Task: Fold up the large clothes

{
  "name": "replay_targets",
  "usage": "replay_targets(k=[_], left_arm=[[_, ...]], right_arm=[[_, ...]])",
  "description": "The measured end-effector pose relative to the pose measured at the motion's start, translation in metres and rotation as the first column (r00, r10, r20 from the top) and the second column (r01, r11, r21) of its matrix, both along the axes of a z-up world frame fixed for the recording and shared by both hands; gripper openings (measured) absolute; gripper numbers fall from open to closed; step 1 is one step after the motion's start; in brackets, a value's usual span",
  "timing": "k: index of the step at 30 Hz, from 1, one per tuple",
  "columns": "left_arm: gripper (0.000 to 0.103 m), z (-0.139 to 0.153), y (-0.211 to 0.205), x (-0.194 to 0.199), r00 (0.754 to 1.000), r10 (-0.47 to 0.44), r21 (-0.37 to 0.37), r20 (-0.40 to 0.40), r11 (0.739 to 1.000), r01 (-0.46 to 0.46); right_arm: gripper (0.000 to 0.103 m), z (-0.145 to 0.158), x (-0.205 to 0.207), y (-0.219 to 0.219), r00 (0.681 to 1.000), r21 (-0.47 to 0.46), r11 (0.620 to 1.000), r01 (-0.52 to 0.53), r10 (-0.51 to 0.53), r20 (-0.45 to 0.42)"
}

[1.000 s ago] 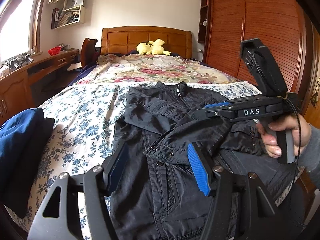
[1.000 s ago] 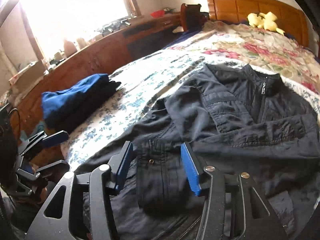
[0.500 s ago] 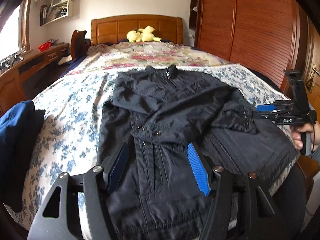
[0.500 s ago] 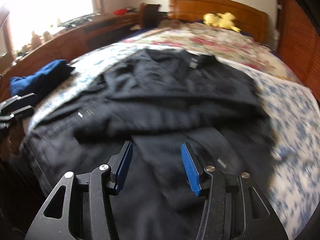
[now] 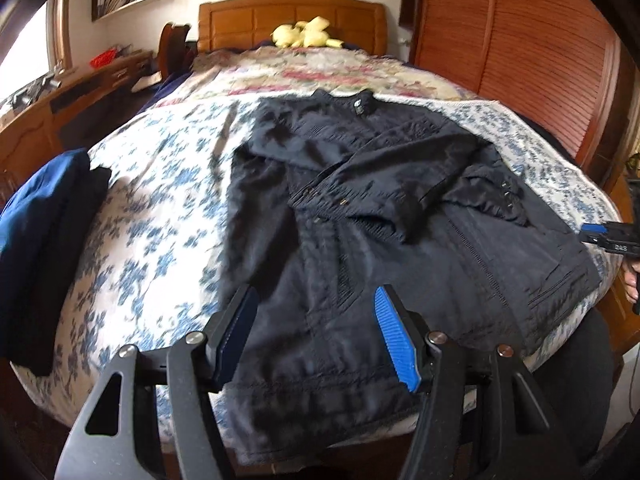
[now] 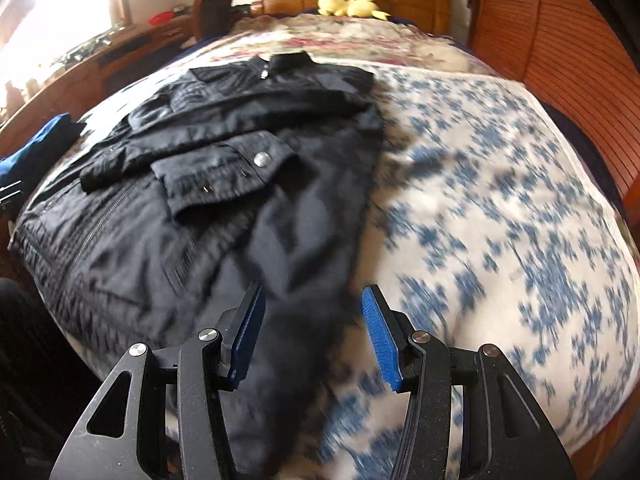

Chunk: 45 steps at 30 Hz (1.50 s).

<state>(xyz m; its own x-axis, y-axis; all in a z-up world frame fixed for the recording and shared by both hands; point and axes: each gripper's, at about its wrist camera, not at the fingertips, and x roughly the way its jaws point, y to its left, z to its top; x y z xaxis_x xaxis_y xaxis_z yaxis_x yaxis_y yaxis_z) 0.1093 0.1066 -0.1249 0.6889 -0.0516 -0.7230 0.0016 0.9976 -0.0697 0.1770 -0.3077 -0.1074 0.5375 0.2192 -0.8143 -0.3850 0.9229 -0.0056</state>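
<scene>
Here, the left gripper point(image 5: 316, 334) and right gripper point(image 6: 312, 338) hang with jaws spread and empty at the bottom of each frame, over the hem of a black jacket point(image 5: 380, 216). The jacket lies mid-frame, sleeves folded across its front, on a blue-floral bedspread point(image 6: 480, 200); a yellow plush toy point(image 5: 306, 34) sits at top center.

Matt black cloth jacket point(image 5: 360, 216), metal snap; glossy wood headboard point(image 5: 292, 20); ribbed blue gripper pads point(image 5: 394, 340)

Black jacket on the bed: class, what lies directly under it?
The black jacket rests on a blue-flowered bedspread, visible around it. Whatever lies beneath the jacket itself is covered.
</scene>
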Motion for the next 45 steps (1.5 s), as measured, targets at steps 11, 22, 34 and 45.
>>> replay_targets(k=[11,22,34,45], left_arm=[[0.061,-0.025,0.032,-0.009,0.997,0.031,-0.016,-0.077,0.999,-0.032],[0.053,-0.047,0.049,-0.004,0.994,-0.012,-0.062,-0.113,0.998,0.005],[0.034,-0.044,0.042,0.031,0.959,-0.093,-0.072,-0.269,0.994,0.076],[0.01,-0.037,0.035,0.023,0.975,-0.086,-0.043,-0.206,0.996,0.078]], right_arm=[[0.051,-0.02,-0.018,-0.002,0.997,0.04,0.999,-0.018,0.021,-0.076],[0.052,-0.026,-0.01,0.02,0.995,-0.004,1.0,-0.008,0.008,-0.098],[0.052,-0.03,0.018,0.022,0.98,0.041,0.996,-0.085,0.091,-0.176],[0.051,-0.029,0.018,0.014,0.972,0.075,0.997,-0.033,0.049,-0.231]])
